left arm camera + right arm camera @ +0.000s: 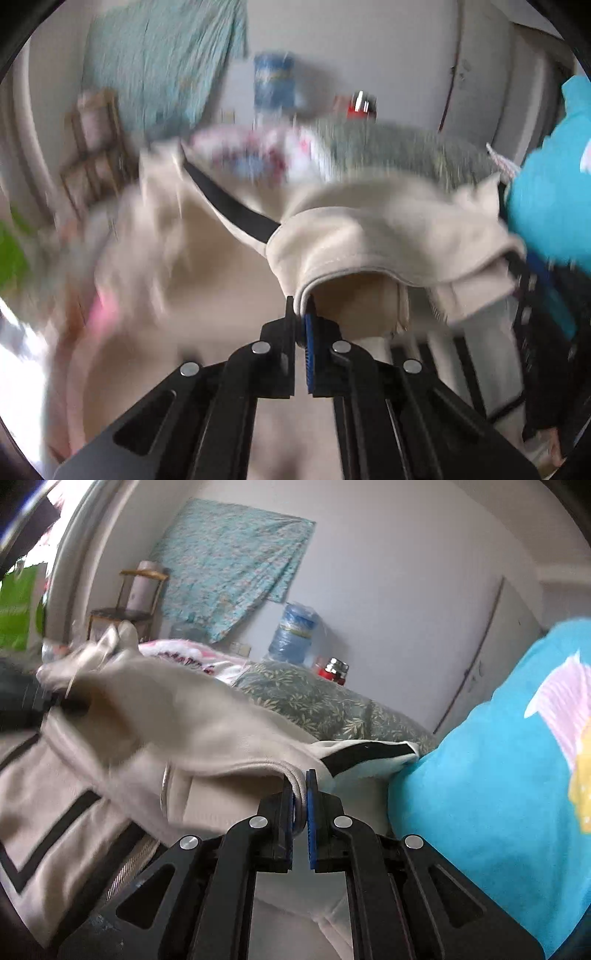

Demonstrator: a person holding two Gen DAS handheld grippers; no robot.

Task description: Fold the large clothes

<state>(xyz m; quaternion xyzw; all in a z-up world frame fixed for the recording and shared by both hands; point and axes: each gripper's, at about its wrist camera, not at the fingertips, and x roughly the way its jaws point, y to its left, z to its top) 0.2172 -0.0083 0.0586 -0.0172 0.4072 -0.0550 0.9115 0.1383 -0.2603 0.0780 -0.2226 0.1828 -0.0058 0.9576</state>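
1. The left gripper, a black two-finger tool with blue ribbed pads, is clamped on a hemmed edge of the large cream fleece garment with black stripe trim; the seam runs straight in between its nearly touching fingers.
2. Beyond those fingers the cloth arches up and over, a black band crossing it to the upper left, and more of it spreads, blurred, below and to the left of the fingers.
3. The right gripper, of the same build, pinches a doubled, rolled cream hem between its pads, with only that thickness of cloth parting the fingers.
4. From the right fingers the garment stretches away to the left, lifted, to a far corner where a dark shape, probably the other gripper, meets it; a metal zipper and black rectangular trim lie on the lower panel left of the fingers.
5. Just right of the right fingers is a bright turquoise cloth with a pink and yellow print, which touches the garment's striped end.
6. Ahead of the fingers, past the cloth, lie a grey-green leaf-print cover, a blue water jug and a teal patterned sheet hung on the pale wall.
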